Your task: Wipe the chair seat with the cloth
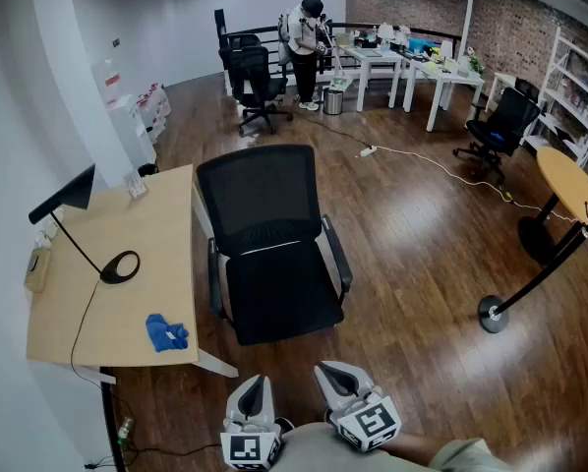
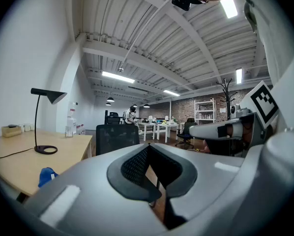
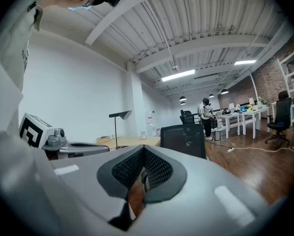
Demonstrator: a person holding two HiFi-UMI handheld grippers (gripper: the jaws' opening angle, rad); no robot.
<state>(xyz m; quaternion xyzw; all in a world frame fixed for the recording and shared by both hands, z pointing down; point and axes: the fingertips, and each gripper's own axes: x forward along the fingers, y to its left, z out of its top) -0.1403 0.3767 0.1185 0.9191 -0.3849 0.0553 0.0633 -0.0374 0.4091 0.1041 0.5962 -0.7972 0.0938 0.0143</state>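
No word or number can be read anywhere here. The cubes on the left claw [image 1: 257, 386] and the right claw [image 1: 333, 372] carry only black-and-white square patterns, without letters or digits. A white sheet [image 1: 105, 73] is stuck on the pillar by the wall, and the stacked boxes [image 1: 152, 106] beyond the worktop [image 1: 127, 264] show red print. Both are too small to make out.
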